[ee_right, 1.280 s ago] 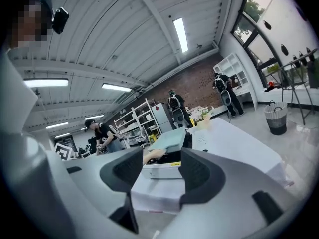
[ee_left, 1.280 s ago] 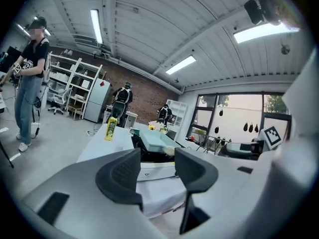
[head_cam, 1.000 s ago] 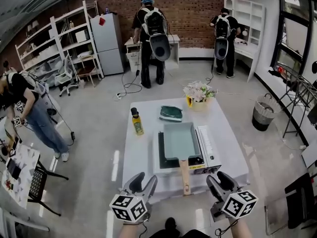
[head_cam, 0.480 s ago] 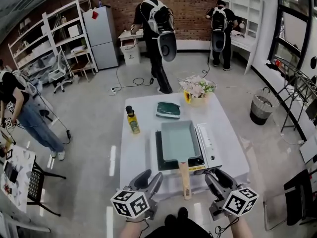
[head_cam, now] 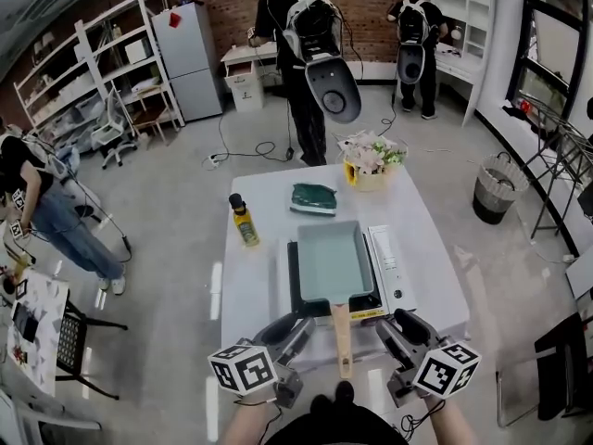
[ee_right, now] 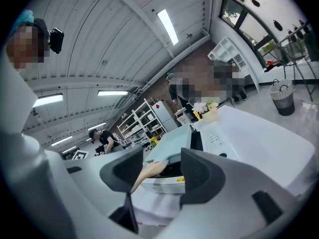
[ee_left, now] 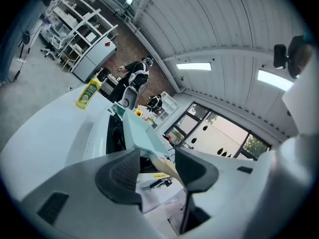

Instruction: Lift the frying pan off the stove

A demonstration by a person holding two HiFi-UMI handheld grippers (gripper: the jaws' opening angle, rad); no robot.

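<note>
A rectangular pale teal frying pan (head_cam: 332, 261) sits on the white portable stove (head_cam: 391, 269), its wooden handle (head_cam: 342, 337) sticking out over the table's near edge. My left gripper (head_cam: 291, 330) is just left of the handle and my right gripper (head_cam: 387, 328) just right of it, both open and touching nothing. In the left gripper view the handle (ee_left: 164, 166) shows ahead through the gap of the left gripper (ee_left: 157, 166). The right gripper view shows the handle (ee_right: 146, 173) and pan (ee_right: 172, 142) beyond the open right gripper (ee_right: 160, 172).
On the white table (head_cam: 259, 286) stand a yellow bottle (head_cam: 244, 221), a folded green cloth (head_cam: 315, 198) and a pot of flowers (head_cam: 371, 160). A person with a backpack (head_cam: 312, 44) stands close behind the table. A waste bin (head_cam: 496, 189) is at the right.
Both grippers have moved forward and closed in on the pan's handle from either side. The person behind the table has walked nearer to it.
</note>
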